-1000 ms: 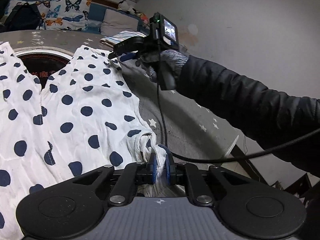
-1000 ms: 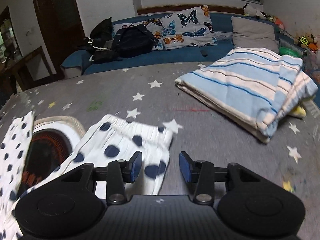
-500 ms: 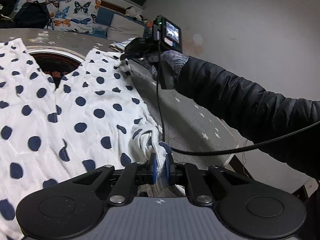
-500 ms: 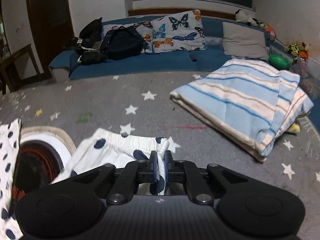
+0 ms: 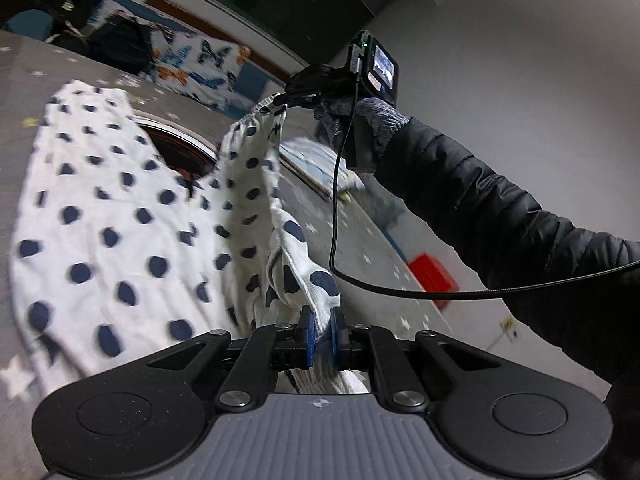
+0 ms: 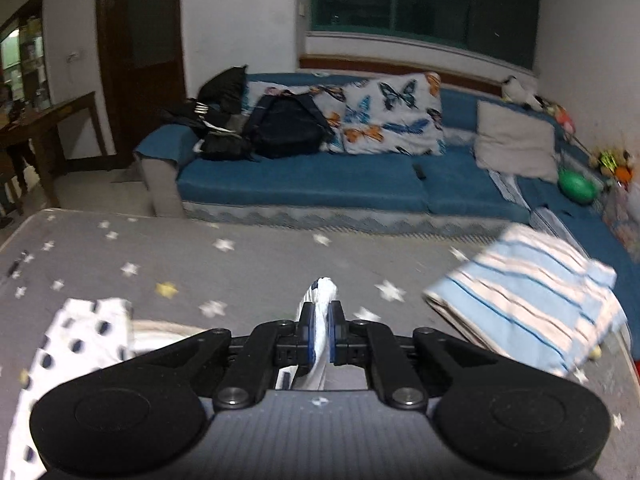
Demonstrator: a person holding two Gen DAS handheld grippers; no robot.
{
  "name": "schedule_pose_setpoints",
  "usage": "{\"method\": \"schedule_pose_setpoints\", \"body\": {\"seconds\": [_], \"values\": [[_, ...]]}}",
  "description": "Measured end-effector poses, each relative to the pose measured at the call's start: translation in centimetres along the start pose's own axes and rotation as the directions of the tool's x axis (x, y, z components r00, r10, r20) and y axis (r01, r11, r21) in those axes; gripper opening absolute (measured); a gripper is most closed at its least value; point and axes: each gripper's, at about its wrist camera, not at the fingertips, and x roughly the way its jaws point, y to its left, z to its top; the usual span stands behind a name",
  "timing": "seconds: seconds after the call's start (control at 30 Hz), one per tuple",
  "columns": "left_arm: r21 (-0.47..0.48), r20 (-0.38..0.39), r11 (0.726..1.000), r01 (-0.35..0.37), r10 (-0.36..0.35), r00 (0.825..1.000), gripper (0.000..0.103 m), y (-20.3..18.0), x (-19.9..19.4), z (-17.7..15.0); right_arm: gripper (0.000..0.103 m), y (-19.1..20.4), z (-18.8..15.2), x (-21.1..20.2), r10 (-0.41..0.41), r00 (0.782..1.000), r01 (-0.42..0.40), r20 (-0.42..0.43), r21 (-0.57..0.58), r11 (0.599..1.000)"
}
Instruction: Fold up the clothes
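Note:
White trousers with navy dots (image 5: 120, 232) lie partly on the grey star-print surface (image 5: 24, 80), their right side raised off it. My left gripper (image 5: 320, 322) is shut on the near edge of that raised side. In the left wrist view my right gripper (image 5: 286, 100), held by a gloved hand (image 5: 372, 120), pinches the gathered far end of the same leg in the air. From the right wrist view the right gripper (image 6: 319, 322) is shut on a white fold, and the other leg's dotted end (image 6: 88, 332) rests at the lower left.
A folded blue-and-white striped cloth (image 6: 536, 300) sits on the grey surface (image 6: 240, 264) to the right. A round dark patterned patch (image 5: 180, 152) shows between the trouser legs. A blue sofa (image 6: 320, 184) with cushions and a black backpack (image 6: 288, 124) stands beyond. A red thing (image 5: 432, 274) is blurred low at right.
The right gripper shut on the far end of the trouser leg. Both grippers have since risen, lifting that side of the trousers off the surface.

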Motion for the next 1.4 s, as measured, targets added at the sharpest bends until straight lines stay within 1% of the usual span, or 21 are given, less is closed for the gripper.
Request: {"method": "schedule_pose_setpoints", "body": {"seconds": [0.17, 0.37, 0.6, 0.77, 0.9, 0.97, 1.03, 1.07, 1.1, 1.13, 1.2, 1.27, 1.4], "values": [[-0.054, 0.059, 0.998, -0.025, 0.028, 0.998, 0.008, 1.4, -2.9, -0.7, 0.006, 6.1, 2.0, 0.5, 0.036, 0.999, -0.035, 0.009, -0.048, 0.998], [-0.107, 0.1, 0.993, -0.053, 0.064, 0.993, 0.008, 2.9, -5.3, -1.3, 0.006, 13.6, 2.9, 2.2, 0.08, 0.997, -0.08, -0.003, -0.118, 0.99], [-0.175, 0.128, 0.981, -0.086, 0.109, 0.986, 0.008, 4.8, -7.4, -2.3, 0.006, 20.4, 2.6, 5.3, 0.109, 0.993, -0.115, -0.046, -0.154, 0.981], [-0.213, 0.128, 0.97, -0.116, 0.145, 0.981, 0.008, 5.4, -8.2, -3.1, 0.006, 25.0, 1.3, 7.2, 0.145, 0.986, -0.157, -0.078, -0.178, 0.971], [-0.235, 0.126, 0.962, -0.14, 0.173, 0.977, 0.008, 5.6, -8.5, -3.6, 0.006, 27.3, 0.2, 8.4, 0.171, 0.98, -0.188, -0.103, -0.182, 0.965], [-0.248, 0.123, 0.957, -0.148, 0.183, 0.975, 0.008, 5.6, -8.6, -3.9, 0.006, 27.8, -0.1, 8.8, 0.198, 0.974, -0.214, -0.109, -0.165, 0.963], [-0.252, 0.119, 0.955, -0.155, 0.189, 0.975, 0.008, 5.5, -8.9, -4.1, 0.008, 27.8, -0.2, 8.8, 0.25, 0.96, -0.266, -0.127, -0.128, 0.955], [-0.252, 0.117, 0.955, -0.156, 0.19, 0.975, 0.008, 5.5, -8.9, -4.1, 0.014, 27.6, -0.1, 8.8, 0.279, 0.95, -0.295, -0.137, -0.115, 0.948], [-0.251, 0.115, 0.955, -0.158, 0.192, 0.975, 0.009, 5.5, -8.9, -4.1, 0.014, 27.4, 0.0, 8.7, 0.306, 0.941, -0.322, -0.145, -0.103, 0.941], [-0.249, 0.112, 0.955, -0.161, 0.194, 0.975, 0.009, 5.4, -8.8, -4.2, 0.015, 27.3, 0.0, 8.3, 0.317, 0.938, -0.332, -0.137, -0.101, 0.938], [-0.248, 0.108, 0.955, -0.162, 0.193, 0.975, 0.009, 5.6, -8.8, -4.4, 0.016, 27.0, 0.2, 7.3, 0.318, 0.94, -0.333, -0.128, -0.123, 0.935], [-0.245, 0.106, 0.956, -0.161, 0.192, 0.976, 0.009, 5.6, -8.8, -4.5, 0.016, 26.4, 0.3, 6.5, 0.317, 0.938, -0.336, -0.141, -0.144, 0.931], [-0.242, 0.104, 0.955, -0.169, 0.199, 0.975, 0.01, 5.9, -8.7, -4.3, 0.017, 25.5, 0.0, 4.9, 0.306, 0.935, -0.343, -0.181, -0.23, 0.911]]}}
